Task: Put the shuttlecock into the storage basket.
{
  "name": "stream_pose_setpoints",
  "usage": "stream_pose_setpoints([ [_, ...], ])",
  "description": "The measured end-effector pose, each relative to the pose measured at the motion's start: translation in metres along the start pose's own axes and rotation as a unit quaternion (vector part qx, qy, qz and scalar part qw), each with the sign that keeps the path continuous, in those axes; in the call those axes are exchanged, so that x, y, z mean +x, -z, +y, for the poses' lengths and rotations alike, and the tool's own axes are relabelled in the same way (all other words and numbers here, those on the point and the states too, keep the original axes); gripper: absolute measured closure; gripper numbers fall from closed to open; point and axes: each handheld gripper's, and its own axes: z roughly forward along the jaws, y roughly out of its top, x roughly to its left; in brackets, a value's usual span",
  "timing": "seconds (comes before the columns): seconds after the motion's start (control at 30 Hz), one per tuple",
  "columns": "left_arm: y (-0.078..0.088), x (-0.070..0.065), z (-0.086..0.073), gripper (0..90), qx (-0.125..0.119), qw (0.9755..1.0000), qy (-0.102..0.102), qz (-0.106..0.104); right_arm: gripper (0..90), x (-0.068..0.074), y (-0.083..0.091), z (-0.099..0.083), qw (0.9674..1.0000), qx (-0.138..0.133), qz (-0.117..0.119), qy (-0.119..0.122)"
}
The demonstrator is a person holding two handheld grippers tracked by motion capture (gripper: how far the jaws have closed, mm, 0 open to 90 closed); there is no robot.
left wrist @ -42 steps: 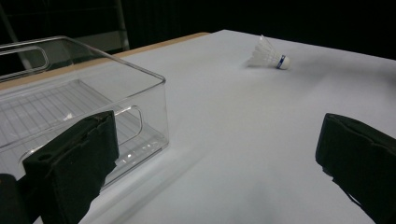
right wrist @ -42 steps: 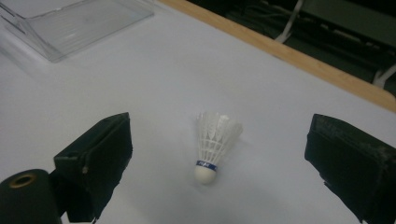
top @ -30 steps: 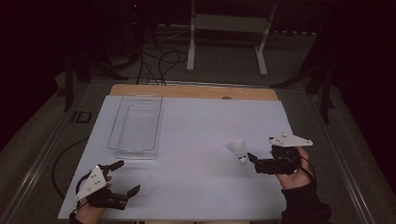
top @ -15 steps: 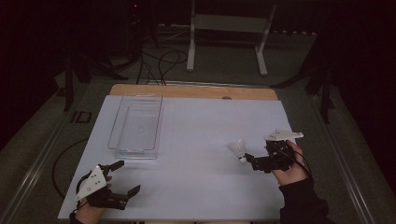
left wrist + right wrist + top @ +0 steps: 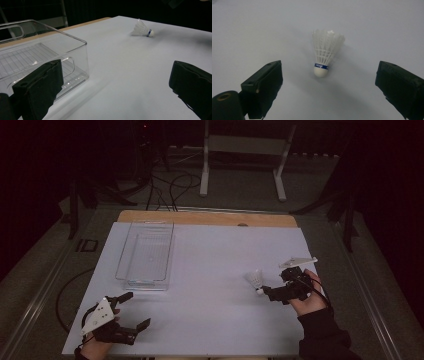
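A white feather shuttlecock (image 5: 255,280) with a blue band lies on its side on the white table top (image 5: 215,270), right of centre. My right gripper (image 5: 266,293) is open just to its right, jaws pointing at it. In the right gripper view the shuttlecock (image 5: 325,53) lies cork end toward me, a little ahead of the wide-open right gripper (image 5: 329,87), touching neither jaw. My left gripper (image 5: 136,309) is open at the near left corner, holding nothing. Past the open left gripper (image 5: 117,85) the shuttlecock (image 5: 142,30) shows far off.
A clear plastic bin (image 5: 146,255) stands on the left half of the table, and its near corner (image 5: 75,50) is close ahead of my left gripper. A wooden strip (image 5: 210,217) runs along the far edge. A white stand (image 5: 240,150) and cables are on the floor beyond.
My right gripper has moved left and closer to the shuttlecock, which stays put. The left gripper has hardly moved.
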Motion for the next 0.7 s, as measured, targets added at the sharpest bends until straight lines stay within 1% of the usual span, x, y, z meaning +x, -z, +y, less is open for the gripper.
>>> stream_pose_setpoints([
  [0.1,0.000,0.000,0.000,0.1,0.000,1.0000,0.000,0.000,7.6,0.000,-0.004,0.000,0.9999,0.016,0.000,-0.001],
  [0.23,0.000,0.000,0.000,0.1,0.000,1.0000,0.000,-0.001,7.6,-0.001,-0.009,-0.001,0.9995,0.030,0.008,-0.008],
  [0.33,0.000,0.000,0.000,0.0,0.000,1.0000,0.000,-0.001,7.6,-0.001,-0.012,0.000,0.9991,0.037,0.012,-0.016],
  [0.37,0.000,0.000,0.000,0.0,0.000,1.0000,0.000,-0.001,7.6,0.000,-0.014,0.000,0.9990,0.038,0.006,-0.021],
  [0.4,0.000,0.000,0.000,0.0,0.000,1.0000,0.000,-0.001,7.6,0.000,-0.015,0.001,0.9985,0.046,0.002,-0.028],
  [0.43,0.000,0.000,0.000,0.1,0.000,1.0000,0.000,-0.001,7.6,0.000,-0.017,0.001,0.9982,0.050,0.003,-0.033],
  [0.53,0.000,0.000,0.000,0.0,0.000,1.0000,0.000,-0.001,7.6,0.000,-0.021,0.002,0.9974,0.061,0.003,-0.038],
  [0.57,0.000,0.000,0.000,0.0,-0.001,1.0000,0.000,-0.001,7.6,0.000,-0.023,0.002,0.9969,0.067,0.008,-0.040],
  [0.7,0.000,0.000,0.000,0.1,-0.001,1.0000,0.000,-0.001,7.6,0.000,-0.028,0.003,0.9958,0.082,0.006,-0.039],
])
